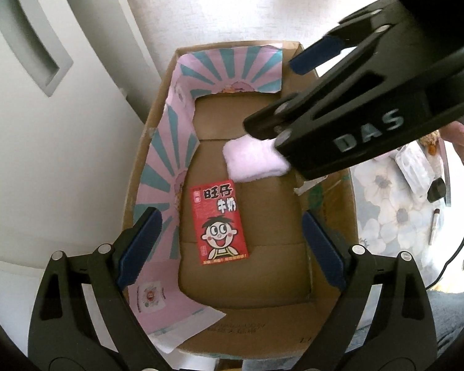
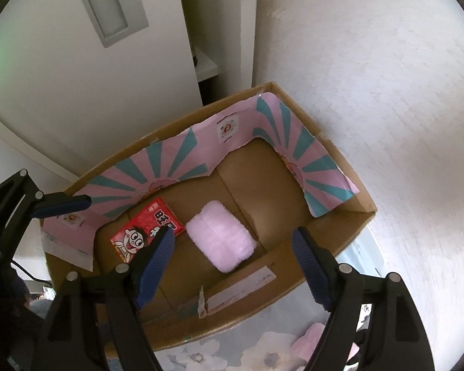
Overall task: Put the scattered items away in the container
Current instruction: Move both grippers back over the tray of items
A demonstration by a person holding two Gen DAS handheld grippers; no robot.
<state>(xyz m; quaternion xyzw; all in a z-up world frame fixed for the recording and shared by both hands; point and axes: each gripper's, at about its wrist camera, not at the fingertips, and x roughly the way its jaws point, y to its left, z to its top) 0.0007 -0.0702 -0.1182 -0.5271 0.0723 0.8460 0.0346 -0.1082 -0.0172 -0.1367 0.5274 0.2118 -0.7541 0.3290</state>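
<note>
Left tool (image 1: 232,247): jaws spread wide, nothing between the blue pads, poised above the near end of the cardboard box (image 1: 349,216). Right tool (image 2: 232,266): jaws likewise spread wide and empty, positioned over the box's near wall; in the left wrist view it enters from 2 o'clock (image 1: 278,102), one finger overlapping the pink towel's edge, so contact there cannot be told.

Box contents, near to far in the left wrist view: a red milk carton (image 1: 219,221) with a cartoon face lies flat on the floor of the box, just below centre. The folded pink towel (image 1: 250,162) lies beyond it toward 1 o'clock, close to the carton but apart from it. In the right wrist view the towel (image 2: 221,239) sits mid-floor, the carton (image 2: 145,228) at its 9 o'clock.

A pink and teal striped paper liner (image 1: 167,154) runs along the left and far walls.

A floral cloth (image 1: 386,204) covers the desk at 3 o'clock, with small items on it too blurred to identify.
</note>
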